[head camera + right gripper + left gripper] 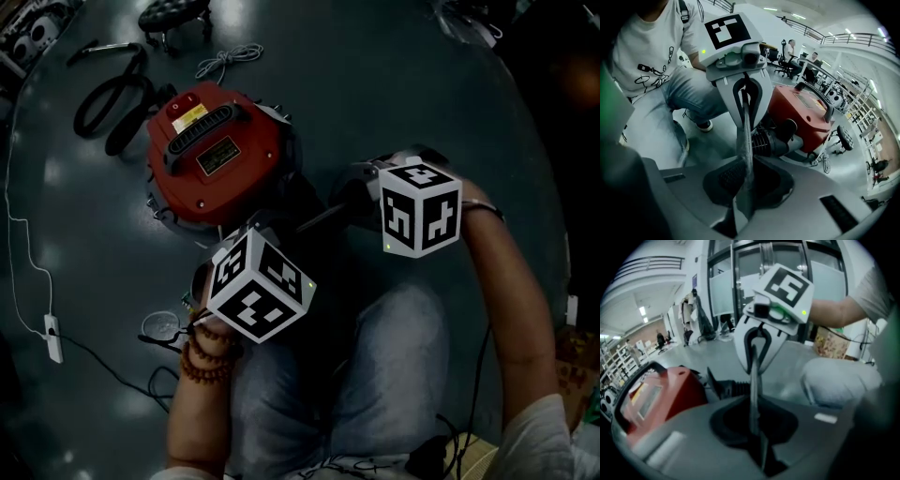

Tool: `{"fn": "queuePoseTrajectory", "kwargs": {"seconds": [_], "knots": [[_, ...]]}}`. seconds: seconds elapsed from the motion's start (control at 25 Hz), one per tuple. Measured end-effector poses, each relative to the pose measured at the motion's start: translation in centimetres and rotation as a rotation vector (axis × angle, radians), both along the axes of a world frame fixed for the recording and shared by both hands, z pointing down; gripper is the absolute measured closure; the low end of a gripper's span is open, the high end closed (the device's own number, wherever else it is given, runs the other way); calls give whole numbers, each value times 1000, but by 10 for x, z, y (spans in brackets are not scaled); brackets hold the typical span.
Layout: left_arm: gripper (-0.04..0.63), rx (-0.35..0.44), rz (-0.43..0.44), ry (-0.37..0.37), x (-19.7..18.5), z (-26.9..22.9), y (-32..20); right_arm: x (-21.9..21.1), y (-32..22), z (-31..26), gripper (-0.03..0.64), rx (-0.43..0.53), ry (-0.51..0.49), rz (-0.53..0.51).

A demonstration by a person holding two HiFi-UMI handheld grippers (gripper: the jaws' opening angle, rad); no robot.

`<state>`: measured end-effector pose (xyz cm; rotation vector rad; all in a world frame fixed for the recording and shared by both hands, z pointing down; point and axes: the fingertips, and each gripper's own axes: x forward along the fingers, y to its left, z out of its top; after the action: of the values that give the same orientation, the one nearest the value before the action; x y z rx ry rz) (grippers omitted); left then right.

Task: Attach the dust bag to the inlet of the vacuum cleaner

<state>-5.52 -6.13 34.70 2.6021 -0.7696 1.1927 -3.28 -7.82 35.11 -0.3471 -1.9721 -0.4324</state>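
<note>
Right gripper view: left gripper [746,108] and right gripper [743,199] both clench the dust bag [745,145]. An uneven pull risks it slipping free short of the vacuum cleaner [806,115] at two o'clock.

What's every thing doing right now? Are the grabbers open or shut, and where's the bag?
left gripper: jaws shut on the dust bag's edge.
right gripper: jaws shut on the dust bag too.
dust bag: stretched between both grippers, not on the inlet yet.
inlet: looks bare, nothing attached.
vacuum cleaner: standing upright.
hose: lying loose in a loop.
</note>
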Motion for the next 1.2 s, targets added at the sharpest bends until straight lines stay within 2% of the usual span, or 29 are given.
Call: {"fn": "queuePoseTrajectory", "kwargs": {"seconds": [0.12, 0.28, 0.36, 0.44, 0.6, 0.72, 0.8, 0.96, 1.04, 1.12, 1.2], "knots": [[568, -7, 0, 8, 0, -1, 0, 0, 0, 0, 577, -22, 17, -18], [566, 10, 50, -68, 5, -6, -3, 4, -1, 1, 578, -78, -37, 35], [566, 13, 58, -77, 6, -5, -4, 5, -3, 3, 578, -91, -62, 60], [565, 6, 45, -49, 5, -4, -4, 4, -4, 4, 578, -74, -50, 46], [568, -29, -3, 44, 0, -1, -2, -2, -4, 3, 577, 34, 53, -56], [568, -34, -27, 74, -2, 0, -1, -5, -4, 4, 577, 60, 92, -95], [568, -14, -24, 39, -1, -1, -2, -4, -4, 4, 577, 33, 68, -73], [557, 41, 58, -137, 6, -4, -8, 2, -9, 7, 577, -60, -69, 54], [555, 45, 89, -171, 9, -5, -10, 5, -12, 9, 577, -86, -125, 105], [557, 27, 79, -127, 8, -5, -10, 4, -12, 9, 577, -85, -132, 115], [563, -11, 39, -29, 5, -4, -8, 2, -9, 8, 577, -42, -75, 72]]}}
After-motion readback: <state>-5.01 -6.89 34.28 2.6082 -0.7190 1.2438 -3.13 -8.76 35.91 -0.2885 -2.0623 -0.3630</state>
